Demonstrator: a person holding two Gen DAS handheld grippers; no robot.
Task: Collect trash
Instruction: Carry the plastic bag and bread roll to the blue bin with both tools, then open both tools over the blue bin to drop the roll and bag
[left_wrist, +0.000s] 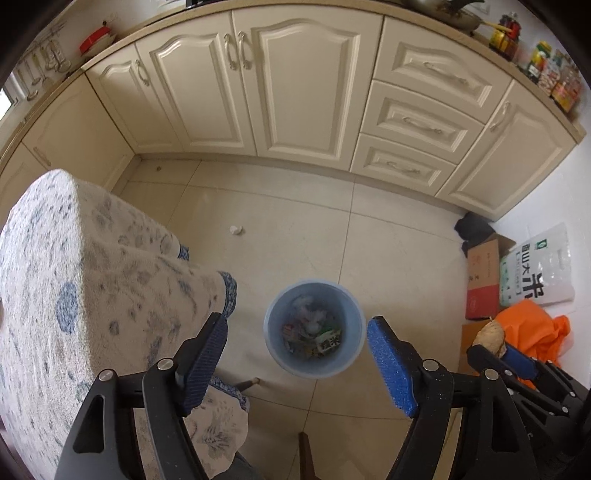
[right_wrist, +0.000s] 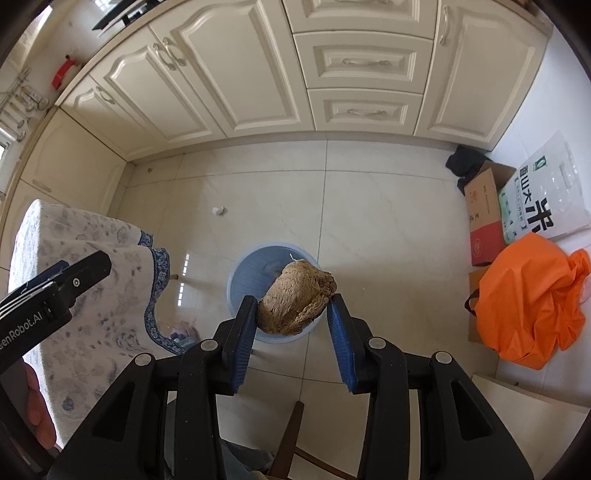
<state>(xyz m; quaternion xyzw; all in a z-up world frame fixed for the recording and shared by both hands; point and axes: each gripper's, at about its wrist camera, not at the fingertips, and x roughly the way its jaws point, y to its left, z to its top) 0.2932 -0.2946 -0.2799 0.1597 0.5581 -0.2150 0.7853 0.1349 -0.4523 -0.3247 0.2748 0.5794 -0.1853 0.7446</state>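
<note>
A light blue bin (left_wrist: 314, 369) stands on the tiled floor with wrappers and other trash (left_wrist: 317, 334) inside. My left gripper (left_wrist: 295, 325) hangs straight above it, jaws wide open with nothing between them. My right gripper (right_wrist: 291, 301) is shut on a brown crumpled lump (right_wrist: 295, 302), held over the near rim of the bin (right_wrist: 251, 266). The left wrist view shows that same right gripper (left_wrist: 498, 354) and lump (left_wrist: 489, 334) to the right of the bin. A small white paper ball (left_wrist: 235, 230) (right_wrist: 218, 210) lies on the floor beyond the bin.
A table with a blue floral cloth (left_wrist: 74, 277) (right_wrist: 92, 280) stands close on the left. An orange bag (right_wrist: 528, 302), a cardboard box (right_wrist: 484, 214) and a white rice sack (right_wrist: 543, 195) sit along the right wall. Cream cabinets (left_wrist: 295, 92) close off the far side.
</note>
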